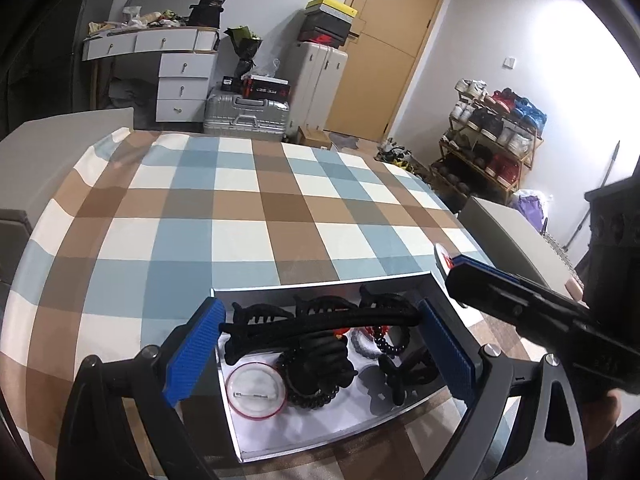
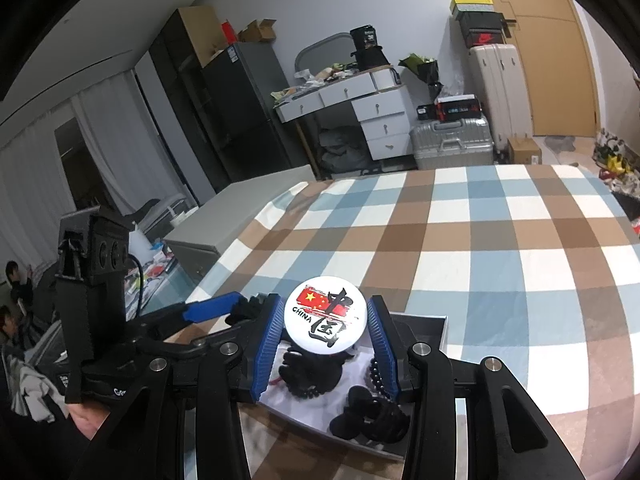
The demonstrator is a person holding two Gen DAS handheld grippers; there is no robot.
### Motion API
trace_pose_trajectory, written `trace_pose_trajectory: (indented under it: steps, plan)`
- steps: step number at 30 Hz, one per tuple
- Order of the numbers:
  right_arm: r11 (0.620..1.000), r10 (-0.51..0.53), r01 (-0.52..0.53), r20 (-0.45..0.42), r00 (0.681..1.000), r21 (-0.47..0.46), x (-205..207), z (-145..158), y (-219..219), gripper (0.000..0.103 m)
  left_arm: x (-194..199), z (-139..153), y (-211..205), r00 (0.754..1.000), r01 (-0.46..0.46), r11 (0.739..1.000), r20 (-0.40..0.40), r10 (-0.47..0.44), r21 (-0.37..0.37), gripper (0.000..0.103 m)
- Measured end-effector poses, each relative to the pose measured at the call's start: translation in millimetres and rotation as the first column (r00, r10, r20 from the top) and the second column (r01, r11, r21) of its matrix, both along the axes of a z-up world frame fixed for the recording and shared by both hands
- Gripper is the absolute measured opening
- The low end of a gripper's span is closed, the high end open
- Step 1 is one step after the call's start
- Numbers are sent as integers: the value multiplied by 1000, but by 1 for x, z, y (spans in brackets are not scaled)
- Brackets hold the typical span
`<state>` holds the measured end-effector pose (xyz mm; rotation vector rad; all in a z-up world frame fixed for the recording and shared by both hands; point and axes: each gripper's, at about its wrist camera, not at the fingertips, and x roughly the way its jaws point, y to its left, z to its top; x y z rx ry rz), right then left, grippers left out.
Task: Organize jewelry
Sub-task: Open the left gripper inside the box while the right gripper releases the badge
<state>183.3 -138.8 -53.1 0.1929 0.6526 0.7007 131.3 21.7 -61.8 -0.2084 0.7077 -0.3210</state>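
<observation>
My right tongs (image 2: 325, 340) grip a round pin badge (image 2: 325, 318) by its edges, white face with a red flag and "CHINA" on it, held in the air just above the open box (image 1: 320, 281) on the checked tabletop (image 1: 240, 208). My left tongs (image 1: 320, 340) are spread wide, and a black headband (image 1: 320, 318) spans the gap between the blue pads (image 1: 192, 356). Its ends look to touch both pads, but I cannot tell if it's really clamped or just resting across.

The box already holds several black claw clips (image 1: 316, 306), a black coil hair tie (image 1: 308, 392), a dark bead bracelet (image 1: 384, 340) and a second badge lying face down (image 1: 257, 390).

Step, by my read: sorting pieces, both tongs loaded over the box. Whether the badge is going in or coming out isn't clear from here.

Next move likely needs one tongs to act first so they don't collide; they're near each other. If placing the badge, I'd lower it flat onto the bare white floor near the front and release gently. The headband is long and may snag the clips.
</observation>
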Motion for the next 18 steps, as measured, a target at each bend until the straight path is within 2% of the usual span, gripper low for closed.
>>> trace_pose_trajectory:
  steps: [3,9,10,13,18]
  plan:
    - [999,13,-12,-43,999,30,8,-6,-2,43,3,-4,-2,999,32,999,-20,-32,3,94]
    - [998,16,-10,-104,994,56,13,-16,-5,50,3,-5,-1,996,87,996,-30,-87,-7,94]
    - [998,13,-8,-104,994,54,12,-16,-5,54,2,-5,-1,995,90,996,-31,-90,-7,94]
    - [998,-8,13,-80,997,62,4,-11,-10,54,-1,-3,-4,994,100,995,-37,-100,13,96]
    - [997,-45,47,-31,999,68,-10,0,-18,61,-9,1,-3,996,84,995,-14,-84,44,96]
